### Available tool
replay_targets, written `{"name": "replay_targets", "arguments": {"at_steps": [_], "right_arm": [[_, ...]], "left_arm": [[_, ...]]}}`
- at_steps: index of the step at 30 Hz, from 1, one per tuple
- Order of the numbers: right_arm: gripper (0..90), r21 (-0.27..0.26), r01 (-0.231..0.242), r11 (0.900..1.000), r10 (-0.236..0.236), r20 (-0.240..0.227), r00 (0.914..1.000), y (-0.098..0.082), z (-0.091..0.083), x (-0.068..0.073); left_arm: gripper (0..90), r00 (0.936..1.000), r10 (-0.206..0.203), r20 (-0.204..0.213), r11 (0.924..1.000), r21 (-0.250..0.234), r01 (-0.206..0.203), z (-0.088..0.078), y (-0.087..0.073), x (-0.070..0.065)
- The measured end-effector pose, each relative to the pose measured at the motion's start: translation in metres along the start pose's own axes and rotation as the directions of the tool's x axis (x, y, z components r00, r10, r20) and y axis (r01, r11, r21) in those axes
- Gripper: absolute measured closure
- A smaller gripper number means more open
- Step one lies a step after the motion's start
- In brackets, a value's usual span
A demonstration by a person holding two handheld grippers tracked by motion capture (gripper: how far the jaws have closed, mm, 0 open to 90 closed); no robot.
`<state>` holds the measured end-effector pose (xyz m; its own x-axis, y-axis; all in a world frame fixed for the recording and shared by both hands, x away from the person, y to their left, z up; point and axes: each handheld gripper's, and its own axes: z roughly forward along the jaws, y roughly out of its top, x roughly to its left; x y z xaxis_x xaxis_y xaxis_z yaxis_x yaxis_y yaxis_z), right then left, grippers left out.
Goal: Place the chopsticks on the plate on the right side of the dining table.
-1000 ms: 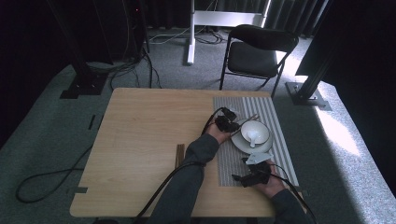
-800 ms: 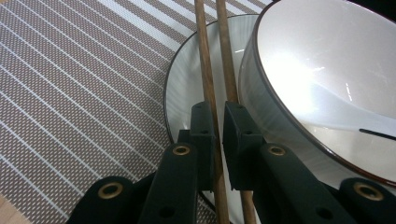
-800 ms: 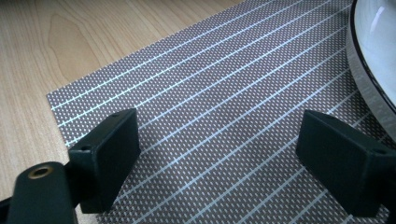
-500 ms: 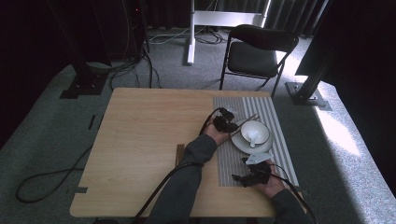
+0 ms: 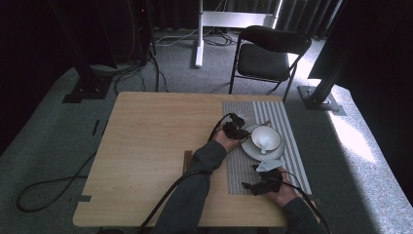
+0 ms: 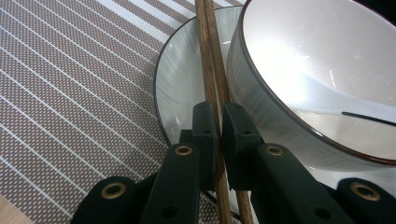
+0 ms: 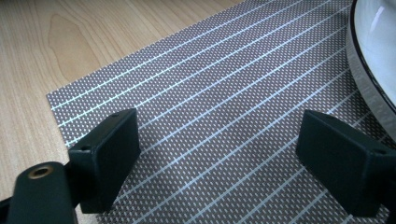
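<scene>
Wooden chopsticks [image 6: 212, 70], gripper-pinched [image 6: 219, 135], lie beside bowl [image 6: 317, 74] on plate [image 6: 182, 88].

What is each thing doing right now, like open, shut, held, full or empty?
left gripper: shut on the chopsticks
chopsticks: held, lying on the plate's rim
right gripper: open, empty
bowl: upright on the plate, spoon inside
plate: flat on the placemat
</scene>
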<state>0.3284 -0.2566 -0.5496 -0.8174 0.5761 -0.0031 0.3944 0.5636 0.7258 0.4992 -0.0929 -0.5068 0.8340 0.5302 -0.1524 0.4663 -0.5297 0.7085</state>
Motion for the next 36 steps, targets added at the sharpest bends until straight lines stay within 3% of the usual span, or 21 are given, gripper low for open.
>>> {"name": "replay_targets", "arguments": {"at_steps": [13,24,31,36], "right_arm": [[12.7,0.000,0.000,1.000,0.000,0.000,1.0000,0.000,0.000,0.000],[12.7,-0.001,0.003,1.000,-0.003,0.001,1.0000,0.000,0.000,0.000],[12.6,0.000,0.000,1.000,0.000,0.000,1.0000,0.000,0.000,0.000],[12.7,0.000,0.000,1.000,0.000,-0.001,1.0000,0.000,0.000,0.000]], "left_arm": [[79.2,1.0000,-0.003,-0.003,0.9999,-0.015,0.003,-0.007,-0.003,0.000],[71.4,0.9989,0.004,-0.047,0.9969,-0.079,-0.008,-0.037,-0.007,-0.008],[64.9,0.9957,0.027,-0.089,0.9970,-0.070,-0.033,-0.050,-0.013,-0.017],[61.1,0.9945,0.019,-0.103,0.9965,-0.079,-0.028,-0.059,-0.020,-0.020]]}}
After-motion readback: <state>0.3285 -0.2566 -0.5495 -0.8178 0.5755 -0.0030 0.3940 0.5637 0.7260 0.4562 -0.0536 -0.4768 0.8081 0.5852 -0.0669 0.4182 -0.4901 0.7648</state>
